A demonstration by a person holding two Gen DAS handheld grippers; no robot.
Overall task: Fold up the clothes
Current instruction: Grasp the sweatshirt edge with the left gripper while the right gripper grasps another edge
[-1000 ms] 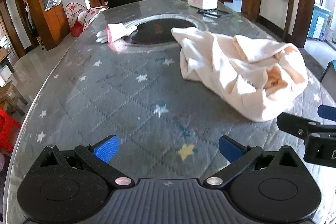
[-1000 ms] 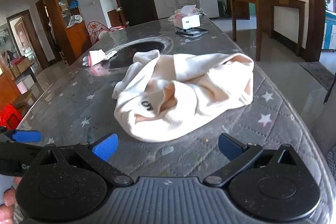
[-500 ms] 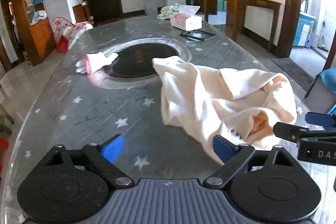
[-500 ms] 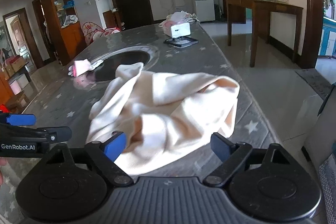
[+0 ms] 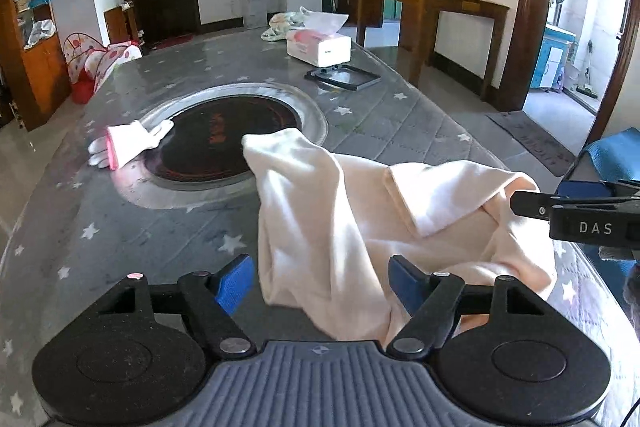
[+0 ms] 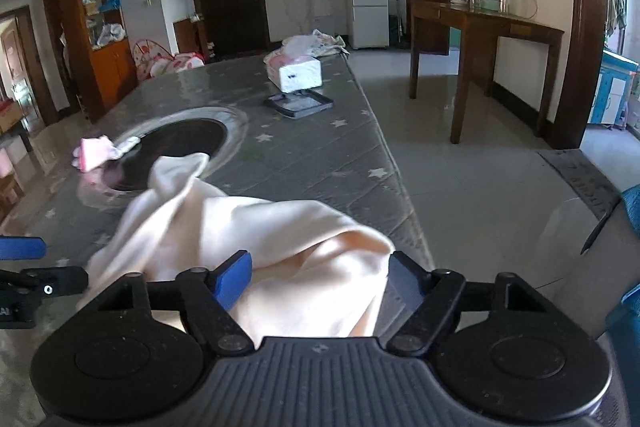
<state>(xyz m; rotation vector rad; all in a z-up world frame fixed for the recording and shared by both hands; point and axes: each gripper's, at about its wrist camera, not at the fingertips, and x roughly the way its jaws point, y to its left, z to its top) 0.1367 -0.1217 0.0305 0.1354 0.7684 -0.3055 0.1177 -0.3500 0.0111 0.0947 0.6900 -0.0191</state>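
The step in hand looked like the first grasp of the fold. The left gripper (image 5: pixel 320 277) and right gripper (image 6: pixel 318 277) were both closing, with the garment's (image 5: pixel 360 211) near hem between their jaws but not yet pinched. Next, each would need to close fully on an edge before lifting it to spread it. The cream garment lay crumpled at the near right of the tabletop (image 5: pixel 168 227), one end reaching the dark round inset (image 5: pixel 216 135).

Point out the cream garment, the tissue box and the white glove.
cream garment (image 5: pixel 340 227), left wrist view, middle of the cloth
tissue box (image 5: pixel 320 47), left wrist view, front face
white glove (image 5: pixel 128 143), left wrist view, palm
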